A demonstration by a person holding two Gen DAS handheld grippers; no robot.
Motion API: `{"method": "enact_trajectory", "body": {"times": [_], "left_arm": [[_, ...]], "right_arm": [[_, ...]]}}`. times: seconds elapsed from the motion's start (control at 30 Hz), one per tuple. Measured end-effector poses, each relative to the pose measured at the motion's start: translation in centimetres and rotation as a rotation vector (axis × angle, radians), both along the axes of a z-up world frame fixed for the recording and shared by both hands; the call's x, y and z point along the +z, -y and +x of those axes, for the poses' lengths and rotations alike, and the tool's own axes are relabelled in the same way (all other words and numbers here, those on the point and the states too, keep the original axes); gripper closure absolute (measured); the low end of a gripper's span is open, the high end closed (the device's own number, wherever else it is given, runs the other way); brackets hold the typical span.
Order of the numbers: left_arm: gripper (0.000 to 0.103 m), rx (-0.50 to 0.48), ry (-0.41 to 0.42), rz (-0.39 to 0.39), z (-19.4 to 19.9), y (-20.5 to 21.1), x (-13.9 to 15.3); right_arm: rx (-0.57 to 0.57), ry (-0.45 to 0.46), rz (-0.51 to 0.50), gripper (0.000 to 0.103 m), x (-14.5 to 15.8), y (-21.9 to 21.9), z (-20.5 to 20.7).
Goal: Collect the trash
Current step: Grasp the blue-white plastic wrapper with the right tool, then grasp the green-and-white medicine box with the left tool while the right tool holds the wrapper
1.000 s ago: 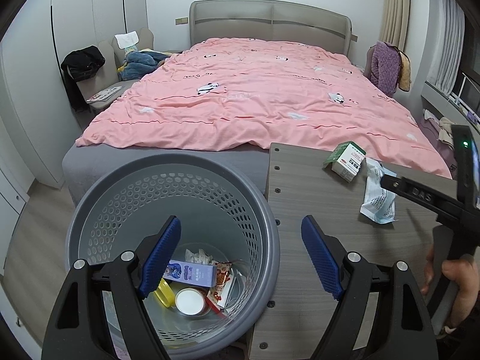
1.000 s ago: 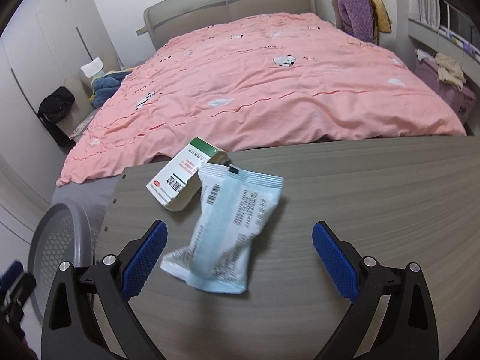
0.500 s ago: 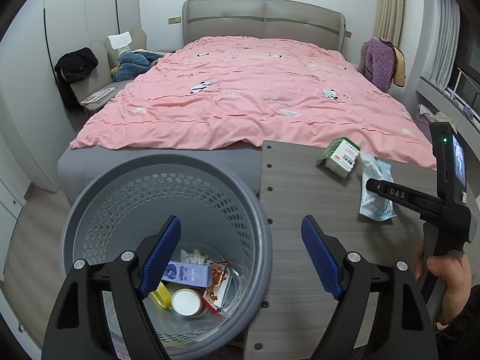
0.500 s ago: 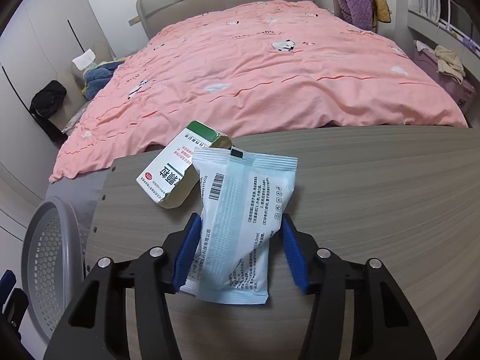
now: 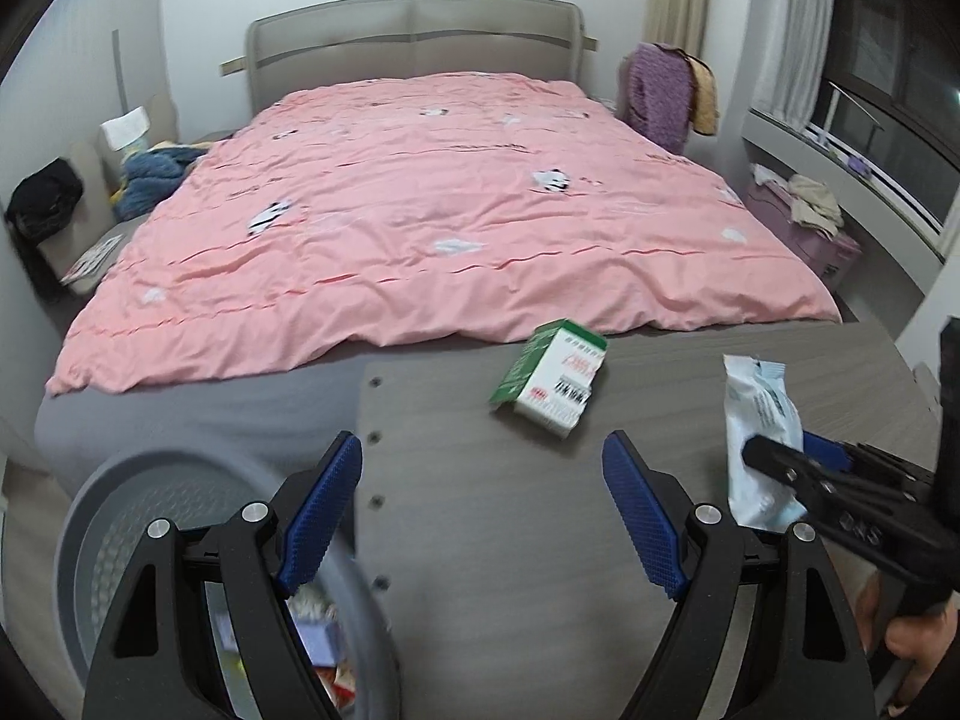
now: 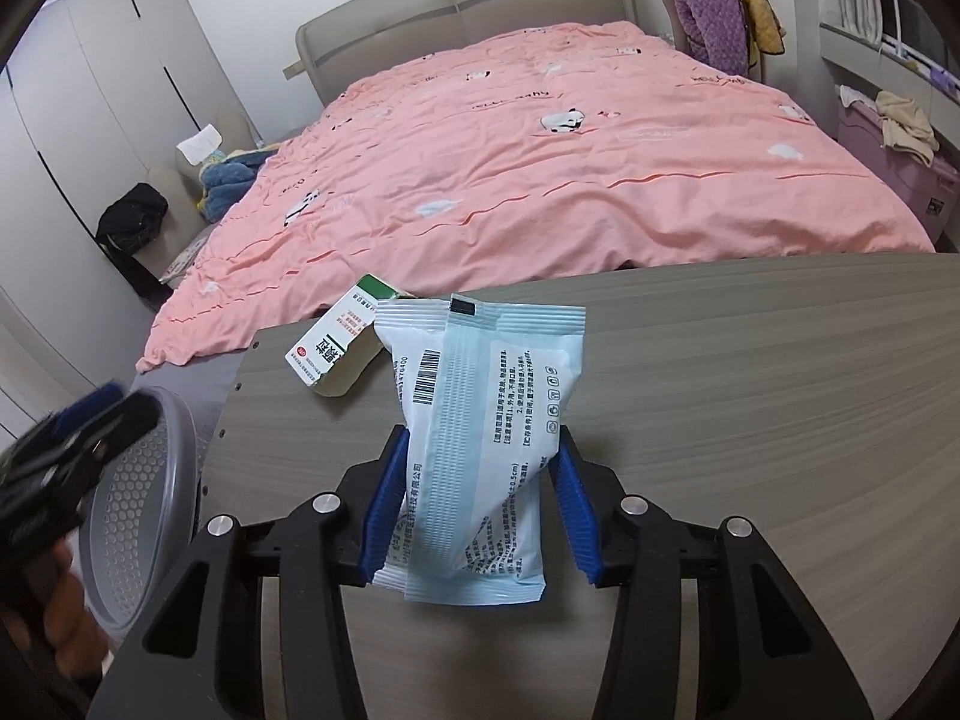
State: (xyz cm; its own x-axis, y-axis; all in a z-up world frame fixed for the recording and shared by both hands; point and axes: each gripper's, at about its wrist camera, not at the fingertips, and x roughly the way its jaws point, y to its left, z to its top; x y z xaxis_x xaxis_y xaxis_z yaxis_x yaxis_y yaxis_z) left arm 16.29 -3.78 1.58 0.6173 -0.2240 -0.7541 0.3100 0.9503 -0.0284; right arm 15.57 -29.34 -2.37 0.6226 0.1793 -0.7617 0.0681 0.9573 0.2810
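Bedroom scene: a grey wood-grain table [image 6: 750, 360] stands at the foot of a bed with a pink duvet [image 6: 540, 150], and a grey perforated bin [image 5: 150, 516] sits beside the table's left edge with some rubbish already inside. Right gripper [image 6: 480, 504] is clamped on a pale blue-and-white packet [image 6: 480, 420], apparently raised off the tabletop but not yet binned. Left gripper [image 5: 480, 510] hangs wide apart and empty near the bin, while a green-and-white carton [image 5: 552, 381] lies on the table, uncollected.

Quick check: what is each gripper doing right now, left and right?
Left gripper: open, holding nothing.
Right gripper: shut on the white-and-blue packet.
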Motion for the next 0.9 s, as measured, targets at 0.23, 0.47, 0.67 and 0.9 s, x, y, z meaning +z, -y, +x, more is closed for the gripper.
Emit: {"method": "enact_trajectory", "body": {"times": [0.23,0.47,0.67,0.9], "left_arm": [[0.024,-0.146,-0.076,0.034,4.8,4.0,-2.0],[0.024,-0.208,-0.153,0.074,7.9,6.3,-4.6],[0.024,-0.221,-0.184,0.123,9.0,7.6,-6.3],[0.030,-0.205,-0.217,0.119,10.1,8.1,-7.8]], "right_arm": [[-0.026,0.005,0.034,0.057,-0.3,2.5,-0.9],[-0.053,0.013,0.081,0.057,-0.7,4.7,-1.2],[-0.064,0.021,0.101,0.057,-0.8,5.7,-1.3],[-0.066,0.021,0.121,0.057,-1.0,6.1,-1.5]]}}
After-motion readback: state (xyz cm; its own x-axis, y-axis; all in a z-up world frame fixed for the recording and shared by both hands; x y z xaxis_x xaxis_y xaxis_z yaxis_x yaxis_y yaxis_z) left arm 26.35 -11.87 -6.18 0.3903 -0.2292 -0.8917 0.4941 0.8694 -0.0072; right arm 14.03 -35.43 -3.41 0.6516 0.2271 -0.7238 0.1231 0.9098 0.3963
